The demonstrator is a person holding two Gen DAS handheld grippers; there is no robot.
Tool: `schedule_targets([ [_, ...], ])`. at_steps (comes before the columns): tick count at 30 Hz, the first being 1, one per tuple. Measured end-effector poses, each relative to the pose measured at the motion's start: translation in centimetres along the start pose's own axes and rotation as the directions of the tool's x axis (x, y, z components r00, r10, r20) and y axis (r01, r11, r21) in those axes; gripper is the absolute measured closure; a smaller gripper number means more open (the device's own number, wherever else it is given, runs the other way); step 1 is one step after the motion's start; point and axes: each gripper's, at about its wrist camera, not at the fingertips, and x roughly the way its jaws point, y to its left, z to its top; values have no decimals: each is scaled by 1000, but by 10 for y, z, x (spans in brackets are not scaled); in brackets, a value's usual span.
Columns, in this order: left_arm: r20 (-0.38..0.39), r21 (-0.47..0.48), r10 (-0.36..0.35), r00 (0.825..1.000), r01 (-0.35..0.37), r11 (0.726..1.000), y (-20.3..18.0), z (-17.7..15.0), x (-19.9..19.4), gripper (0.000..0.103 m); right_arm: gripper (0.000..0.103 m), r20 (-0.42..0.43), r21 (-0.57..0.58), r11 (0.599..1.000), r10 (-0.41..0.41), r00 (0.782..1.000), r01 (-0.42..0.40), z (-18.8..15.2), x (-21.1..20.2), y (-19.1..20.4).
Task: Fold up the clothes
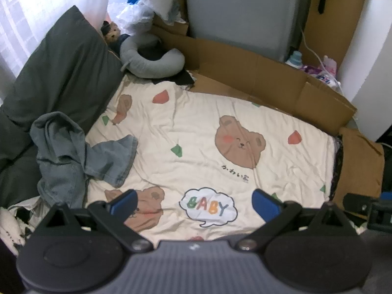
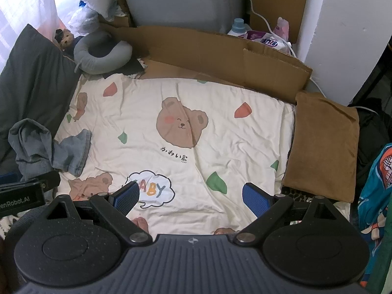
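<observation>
Crumpled blue jeans (image 1: 76, 154) lie in a heap at the left edge of a cream bear-print sheet (image 1: 196, 134), partly on a dark pillow. The right wrist view shows the same jeans (image 2: 49, 152) at far left. My left gripper (image 1: 194, 202) hovers open over the sheet's near edge, to the right of the jeans, with nothing between its blue pads. My right gripper (image 2: 191, 196) is open too, above the "BABY" bubble (image 2: 150, 188), holding nothing. A folded brown cloth (image 2: 323, 144) lies flat at the sheet's right edge.
A dark grey pillow (image 1: 61, 73) lines the left side. A grey neck pillow (image 1: 149, 61) and a small teddy bear (image 1: 111, 30) sit at the back left. Cardboard (image 1: 269, 83) walls the far side. A teal patterned fabric (image 2: 374, 196) hangs at right. Toes (image 2: 140, 223) show at the sheet's near edge.
</observation>
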Motion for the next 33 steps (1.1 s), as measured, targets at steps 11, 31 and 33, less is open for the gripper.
schedule_targets([
  [11, 46, 7, 10, 999, -10, 1000, -5, -10, -5, 5, 8, 7, 0, 1000, 0, 1000, 0, -1, -1, -2],
  [31, 61, 10, 24, 998, -25, 1000, -4, -12, -8, 4, 8, 16, -6, 1000, -11, 1000, 11, -1, -3, -2],
  [33, 66, 14, 24, 998, -25, 1000, -5, -12, -8, 4, 8, 13, -3, 1000, -11, 1000, 11, 0, -3, -2],
])
